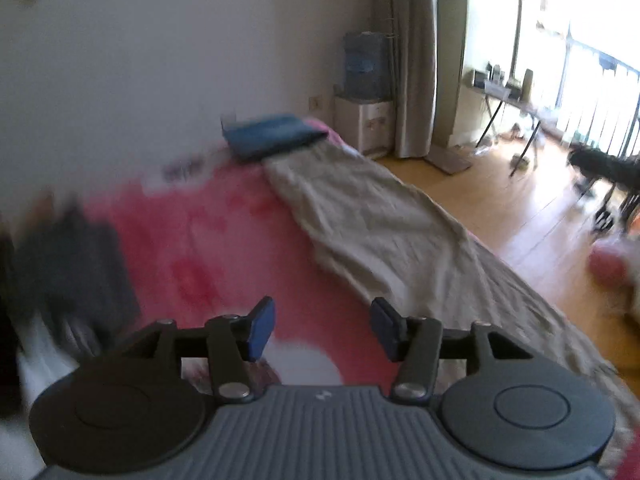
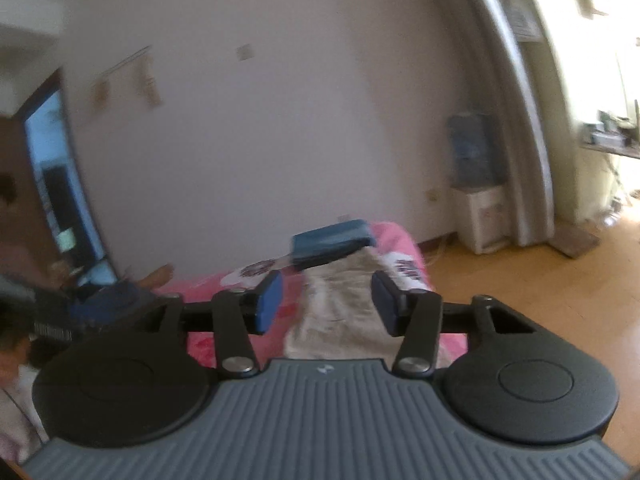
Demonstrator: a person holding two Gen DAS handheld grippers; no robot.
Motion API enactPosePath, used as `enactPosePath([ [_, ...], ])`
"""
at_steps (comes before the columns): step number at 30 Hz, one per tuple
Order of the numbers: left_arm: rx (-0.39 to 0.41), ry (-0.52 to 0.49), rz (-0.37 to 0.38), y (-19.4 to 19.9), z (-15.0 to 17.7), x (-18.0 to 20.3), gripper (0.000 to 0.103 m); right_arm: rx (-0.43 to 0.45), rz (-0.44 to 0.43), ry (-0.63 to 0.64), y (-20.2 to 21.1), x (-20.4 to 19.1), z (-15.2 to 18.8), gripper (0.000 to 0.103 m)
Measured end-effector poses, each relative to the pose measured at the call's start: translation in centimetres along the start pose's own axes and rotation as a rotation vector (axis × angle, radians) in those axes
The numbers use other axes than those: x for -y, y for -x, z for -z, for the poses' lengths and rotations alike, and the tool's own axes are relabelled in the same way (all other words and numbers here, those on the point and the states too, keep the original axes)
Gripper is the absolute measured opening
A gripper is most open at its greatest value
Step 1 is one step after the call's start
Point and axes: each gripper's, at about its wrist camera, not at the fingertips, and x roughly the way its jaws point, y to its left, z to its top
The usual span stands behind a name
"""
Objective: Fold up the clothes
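Note:
A long beige garment [image 1: 376,224] lies stretched along the right side of a bed with a pink cover [image 1: 208,248]. It also shows in the right wrist view [image 2: 340,312]. A folded blue garment [image 1: 272,134] sits at the bed's far end, also in the right wrist view [image 2: 332,242]. My left gripper [image 1: 322,330] is open and empty above the pink cover, left of the beige garment. My right gripper [image 2: 326,306] is open and empty, held above the beige garment.
A dark blurred item [image 1: 72,264] lies at the bed's left. A water dispenser [image 1: 366,92] stands by the wall beyond the bed. Wooden floor [image 1: 528,216] runs along the bed's right side, with a folding table [image 1: 508,96] near the window. A doorway [image 2: 56,184] is at left.

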Motion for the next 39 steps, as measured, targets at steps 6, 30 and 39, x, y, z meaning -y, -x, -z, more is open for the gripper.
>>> enactPosePath([
  [6, -0.08, 0.191, 0.233, -1.0, 9.4, -1.2, 0.059, -0.112, -0.091, 0.09, 1.3, -4.2, -1.2, 0.08],
  [30, -0.103, 0.2, 0.324, -2.1, 14.1, 2.2, 0.085, -0.243, 0.047, 0.002, 2.8, -6.0, 4.6, 0.102],
  [39, -0.062, 0.193, 0.312, -1.5, 13.9, 3.0, 0.093, -0.176, 0.079, 0.043, 4.2, -6.5, 4.6, 0.102],
])
